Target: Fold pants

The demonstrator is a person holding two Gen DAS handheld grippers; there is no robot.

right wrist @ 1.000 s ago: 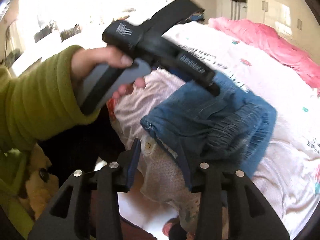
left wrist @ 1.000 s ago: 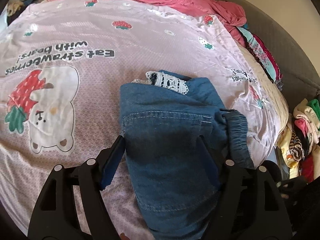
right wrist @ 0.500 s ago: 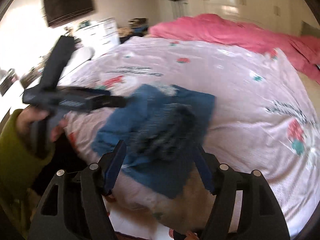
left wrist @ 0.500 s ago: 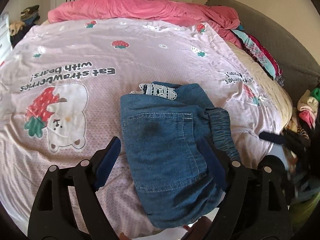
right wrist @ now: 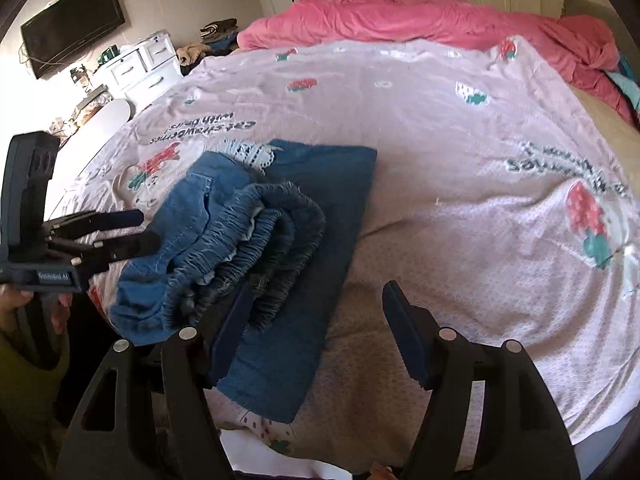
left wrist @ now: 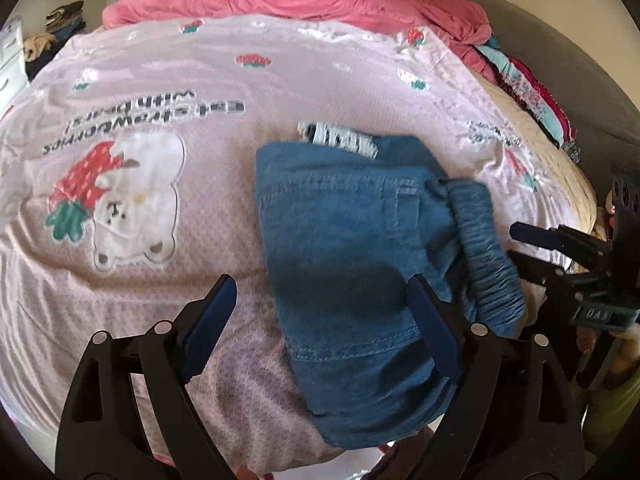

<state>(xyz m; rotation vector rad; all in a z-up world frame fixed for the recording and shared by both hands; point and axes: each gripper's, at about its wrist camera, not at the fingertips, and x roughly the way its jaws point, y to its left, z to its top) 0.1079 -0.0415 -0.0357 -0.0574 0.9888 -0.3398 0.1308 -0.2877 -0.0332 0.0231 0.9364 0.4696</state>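
Bedspread (right wrist: 460, 128) free right of pants (right wrist: 320, 240)

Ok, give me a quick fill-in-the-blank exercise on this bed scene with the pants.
1. The folded pants are made of blue ____.
2. The bedspread shows a white bear holding a ____.
3. The bunched blanket at the far end of the bed is ____.

Missing words: denim; strawberry; pink
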